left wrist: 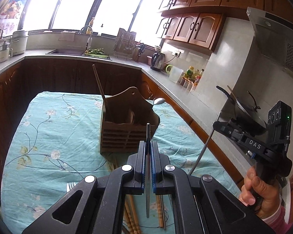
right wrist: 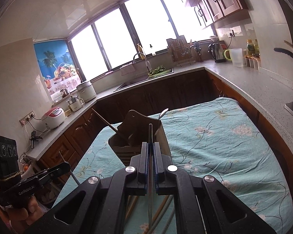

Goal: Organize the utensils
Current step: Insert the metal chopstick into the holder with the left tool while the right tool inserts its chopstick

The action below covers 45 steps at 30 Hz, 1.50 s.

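A slatted wooden utensil holder (left wrist: 125, 134) (right wrist: 125, 148) stands on the table with its teal floral cloth (left wrist: 54, 136) (right wrist: 214, 146). A wooden chopstick (left wrist: 99, 85) and a spoon (left wrist: 159, 101) stick up out of the holder. My left gripper (left wrist: 148, 143) is shut on a thin metal chopstick (left wrist: 148, 130), raised just in front of the holder. My right gripper (right wrist: 150, 144) is shut on another metal chopstick (right wrist: 150, 132), also near the holder. Each gripper shows in the other's view with its stick (left wrist: 203, 150) (right wrist: 68, 165). A fork (left wrist: 70, 185) and wooden chopsticks (left wrist: 131, 220) lie on the cloth below.
A grey counter (left wrist: 166, 78) (right wrist: 244, 81) wraps round behind and to the right, with a sink (left wrist: 66, 52), a kettle (left wrist: 157, 60), a jug and bottles. A wok with a lid (left wrist: 242, 105) sits at the right. A person's hand (left wrist: 259, 189) grips the right handle.
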Available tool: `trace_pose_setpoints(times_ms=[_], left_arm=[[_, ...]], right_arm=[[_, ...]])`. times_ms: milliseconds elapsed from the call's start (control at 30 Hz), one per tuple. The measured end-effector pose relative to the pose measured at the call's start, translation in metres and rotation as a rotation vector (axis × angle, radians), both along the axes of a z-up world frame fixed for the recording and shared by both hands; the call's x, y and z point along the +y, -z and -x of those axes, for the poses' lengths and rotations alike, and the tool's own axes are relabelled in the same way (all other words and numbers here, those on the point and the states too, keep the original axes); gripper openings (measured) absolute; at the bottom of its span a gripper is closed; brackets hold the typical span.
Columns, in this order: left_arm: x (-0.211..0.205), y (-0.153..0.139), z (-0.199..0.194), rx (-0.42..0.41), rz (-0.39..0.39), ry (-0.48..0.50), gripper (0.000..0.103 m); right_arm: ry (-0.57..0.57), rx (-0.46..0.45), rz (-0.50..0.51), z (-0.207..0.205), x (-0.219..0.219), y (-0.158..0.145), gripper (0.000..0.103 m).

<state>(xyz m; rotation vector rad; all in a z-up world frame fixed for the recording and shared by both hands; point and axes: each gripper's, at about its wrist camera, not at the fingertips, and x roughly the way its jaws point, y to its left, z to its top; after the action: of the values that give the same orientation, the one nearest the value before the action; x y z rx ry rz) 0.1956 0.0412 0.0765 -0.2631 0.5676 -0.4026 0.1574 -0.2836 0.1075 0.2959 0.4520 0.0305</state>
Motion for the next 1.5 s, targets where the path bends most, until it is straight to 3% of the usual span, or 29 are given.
trace_pose_setpoints(times_ms=[500,767,1033,1300,1500], left_arm=[[0.025,-0.047,-0.040,-0.168,0.002,-0.094,0.002],[0.032,-0.051,-0.079,-0.255,0.014,-0.176,0.002],[0.027,-0.001,-0.117,-0.250,0.055,-0.279,0.002],[0.003,0.046,-0.131,-0.187,0.051,-0.271,0.002],[-0.003,0.056,-0.152,-0.149,0.048,-0.258,0.002]], right_arm=[[0.057,-0.157,0.020,-0.052,-0.003,-0.052,0.005],[0.082,-0.231,0.045,-0.095,0.000,-0.068,0.004],[0.106,-0.227,0.075,-0.127,0.003,-0.031,0.004],[0.135,-0.160,0.022,-0.134,-0.006,0.020,0.005],[0.141,-0.115,0.001,-0.134,-0.011,0.035,0.005]])
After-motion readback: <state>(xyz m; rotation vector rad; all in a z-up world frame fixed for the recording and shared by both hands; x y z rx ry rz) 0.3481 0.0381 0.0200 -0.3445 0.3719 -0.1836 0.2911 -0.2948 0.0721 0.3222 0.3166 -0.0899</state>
